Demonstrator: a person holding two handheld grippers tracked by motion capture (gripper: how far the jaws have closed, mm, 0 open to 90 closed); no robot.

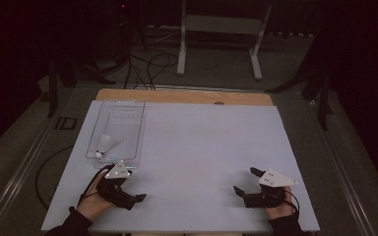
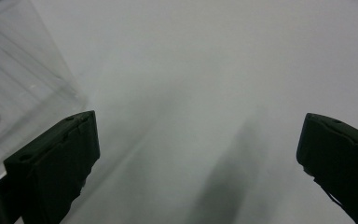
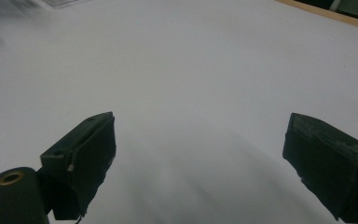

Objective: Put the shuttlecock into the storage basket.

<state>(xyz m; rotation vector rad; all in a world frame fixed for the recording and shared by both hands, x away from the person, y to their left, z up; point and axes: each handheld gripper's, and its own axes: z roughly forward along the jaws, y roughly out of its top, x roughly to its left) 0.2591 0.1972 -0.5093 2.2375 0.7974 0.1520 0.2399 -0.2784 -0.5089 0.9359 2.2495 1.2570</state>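
Shuttlecock (image 1: 107, 145) lies inside the clear plastic tray (image 1: 130, 132), at the near end, cork tip toward seven o'clock and white feather skirt toward one o'clock. The tray sits on the white bench (image 1: 202, 147) toward ten o'clock from the bench's middle. Just at the tray's near edge rests the left claw (image 1: 134, 195), held in the person's left hand (image 1: 93, 200) at the bench's seven o'clock corner; its jaws stand wide apart with nothing between them, and in the left gripper view the tray's corner (image 2: 23, 88) shows just beyond its own left jaw. At five o'clock the right claw (image 1: 246, 181) rests low over bare bench, also spread wide and empty, well apart from tray and shuttlecock.
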